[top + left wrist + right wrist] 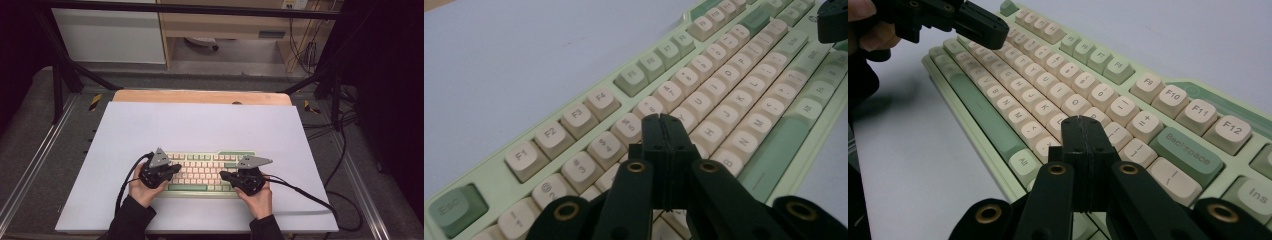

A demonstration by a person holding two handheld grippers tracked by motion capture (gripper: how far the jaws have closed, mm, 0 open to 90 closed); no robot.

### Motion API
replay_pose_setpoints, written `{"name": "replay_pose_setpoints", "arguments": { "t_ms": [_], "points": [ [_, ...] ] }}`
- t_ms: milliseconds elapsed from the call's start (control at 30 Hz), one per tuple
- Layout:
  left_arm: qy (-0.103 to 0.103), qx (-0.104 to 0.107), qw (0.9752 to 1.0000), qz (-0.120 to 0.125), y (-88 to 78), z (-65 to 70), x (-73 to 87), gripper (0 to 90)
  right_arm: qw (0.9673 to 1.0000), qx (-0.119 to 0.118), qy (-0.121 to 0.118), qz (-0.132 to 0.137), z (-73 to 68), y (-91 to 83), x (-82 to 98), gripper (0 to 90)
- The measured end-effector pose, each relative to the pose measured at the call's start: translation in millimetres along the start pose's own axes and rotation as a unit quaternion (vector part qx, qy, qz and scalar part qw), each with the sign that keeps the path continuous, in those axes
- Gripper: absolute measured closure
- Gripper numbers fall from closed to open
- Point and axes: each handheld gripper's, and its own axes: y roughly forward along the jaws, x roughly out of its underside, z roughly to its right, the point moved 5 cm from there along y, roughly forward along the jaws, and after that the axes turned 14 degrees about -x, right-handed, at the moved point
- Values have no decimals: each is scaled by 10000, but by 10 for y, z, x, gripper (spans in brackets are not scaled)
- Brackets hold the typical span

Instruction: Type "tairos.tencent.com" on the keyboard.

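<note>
A pale green keyboard (200, 172) with cream and green keys lies on the white mat near the front edge. My left gripper (177, 169) hovers over its left half, jaws pressed together with nothing between them; in the left gripper view its tips (663, 119) sit above the keyboard's (724, 95) number and letter rows. My right gripper (222, 175) is over the right half, shut and empty too; in the right gripper view its tips (1083, 121) hang above the keyboard's (1058, 85) keys left of Backspace. The left gripper (993, 27) is visible farther off there.
The white mat (200, 130) covers a wooden table (200, 96). Black cables (310, 197) trail from both grippers over the mat's front. Metal frame rails (30, 165) run along both sides, and loose cables (345, 150) lie on the floor at the right.
</note>
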Motion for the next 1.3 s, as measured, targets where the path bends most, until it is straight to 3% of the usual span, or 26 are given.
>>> {"name": "replay_pose_setpoints", "arguments": {
  "t_ms": [567,1100,1300],
  "points": [
    [-200,-183,9996,-108,62,-148,129,899,10000,6,7,-8,1,14,7,900],
    [-144,-172,9996,-187,107,-141,158,900,10000,-10,14,-18,0,32,19,900],
    [-193,-151,9996,-103,68,-145,152,899,10000,-34,29,11,-8,39,15,900]
  ]
}}
